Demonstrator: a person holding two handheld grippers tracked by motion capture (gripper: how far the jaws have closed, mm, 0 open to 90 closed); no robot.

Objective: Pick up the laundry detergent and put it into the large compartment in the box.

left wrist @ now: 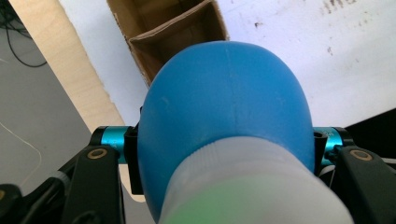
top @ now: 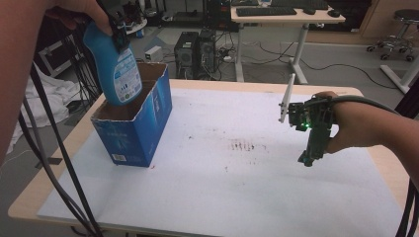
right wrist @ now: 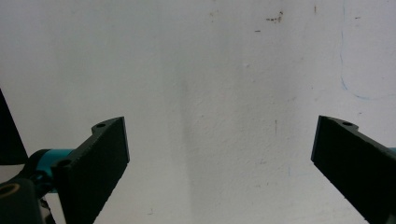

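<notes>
left gripper [top: 117, 30] clamped on blue plastic bottle [top: 117, 69], bottom end dipping into open blue cardboard box [top: 133, 129] at table's left. right gripper [top: 308, 159] spread wide, empty, over white tabletop sheet [top: 237, 187].

Both grippers had black jaws on teal bars with brass-ringed screws. The right gripper [top: 307, 159] showed a green light and white antenna; black cables trailed from each.

bottle [top: 116, 64]: smooth blue plastic, glossy label
box [top: 141, 123]: raw brown cardboard inside, printed blue outside
bench [top: 237, 177]: pale wood under matt white stained sheet
</notes>
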